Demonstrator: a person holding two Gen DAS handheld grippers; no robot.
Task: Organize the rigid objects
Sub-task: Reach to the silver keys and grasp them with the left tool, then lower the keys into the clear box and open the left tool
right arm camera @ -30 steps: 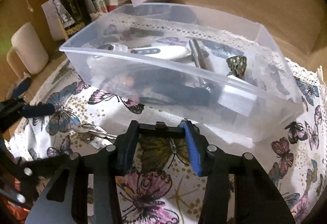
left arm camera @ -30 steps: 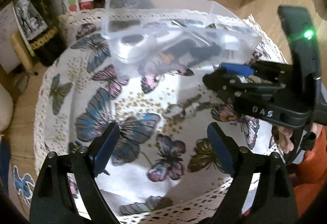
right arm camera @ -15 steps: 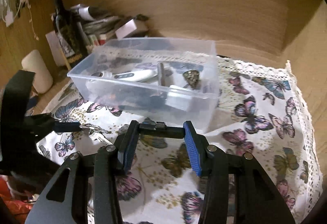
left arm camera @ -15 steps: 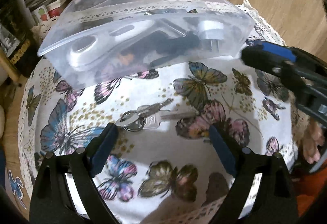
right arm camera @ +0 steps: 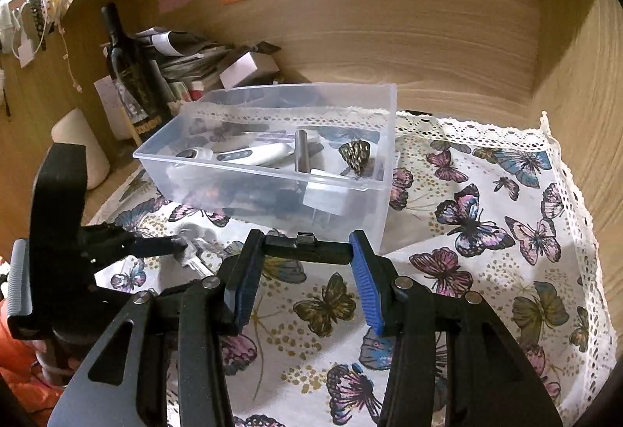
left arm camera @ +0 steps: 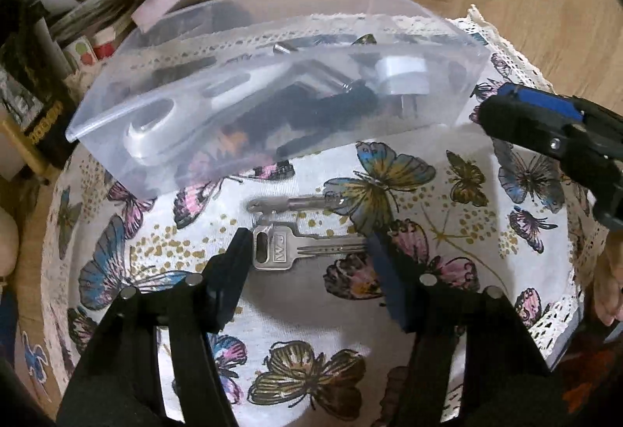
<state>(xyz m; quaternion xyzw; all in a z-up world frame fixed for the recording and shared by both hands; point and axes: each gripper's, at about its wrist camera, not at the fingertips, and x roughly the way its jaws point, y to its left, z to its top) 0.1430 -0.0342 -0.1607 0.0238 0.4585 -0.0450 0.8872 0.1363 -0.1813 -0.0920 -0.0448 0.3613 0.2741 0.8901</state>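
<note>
Two silver keys lie joined on the butterfly cloth in front of the clear plastic box (left arm camera: 459, 84). The nearer key (left arm camera: 311, 251) lies flat across the gap of my left gripper (left arm camera: 309, 244). Its jaws are closing, and the key's head and tip meet the two pads. The second key (left arm camera: 292, 203) lies just beyond it. My right gripper (right arm camera: 305, 255) is shut on a small black adapter (right arm camera: 331, 251) with a metal plug on top, held above the cloth short of the box (right arm camera: 233, 189). The left gripper (right arm camera: 171, 246) and keys (right arm camera: 190, 255) show at the left there.
The box holds a white handheld device (right arm camera: 253, 154), a metal cylinder (right arm camera: 300, 150), a white plug (left arm camera: 401, 76) and dark items. A dark bottle (right arm camera: 124, 64), stacked papers and a pale cylinder (right arm camera: 81, 142) stand left of it. Wooden walls close the back and right.
The left gripper has come forward over the keys, and its jaws have narrowed onto the nearer key. The right gripper has risen and drawn back from the box, still holding the black adapter.
</note>
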